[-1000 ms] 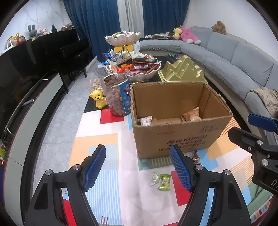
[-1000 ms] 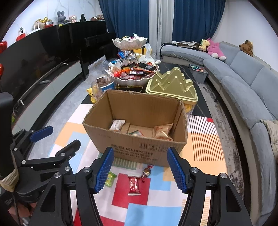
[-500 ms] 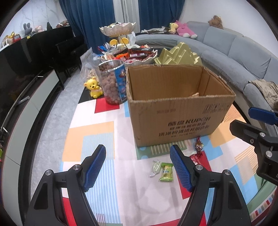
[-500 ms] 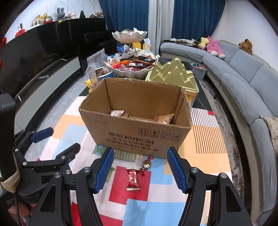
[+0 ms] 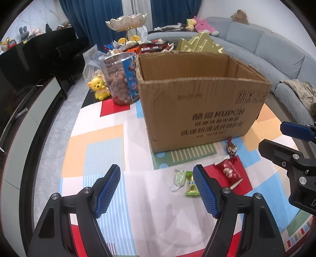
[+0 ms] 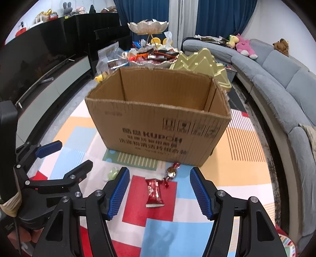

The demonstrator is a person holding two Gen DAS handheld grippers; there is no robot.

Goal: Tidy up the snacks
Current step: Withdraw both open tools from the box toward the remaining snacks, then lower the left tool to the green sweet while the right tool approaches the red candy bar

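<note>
Both grippers, left (image 5: 156,189) and right (image 6: 159,190), hover with fingers spread and empty above the patterned mat (image 6: 158,233). Four wrapped snacks, among them a red packet (image 6: 154,192) and a green one (image 5: 191,186), lie unsorted before the cardboard box (image 6: 158,128), whose contents, if any, are hidden from here.

Curved grey sofa (image 6: 280,79) along the right, dark blue curtains (image 6: 215,17) behind its far end, long black media cabinet (image 6: 45,59) opposite the sofa, colourful patterned rug (image 5: 98,150) on grey floor between them, white walls (image 5: 227,8) above the sofa
</note>
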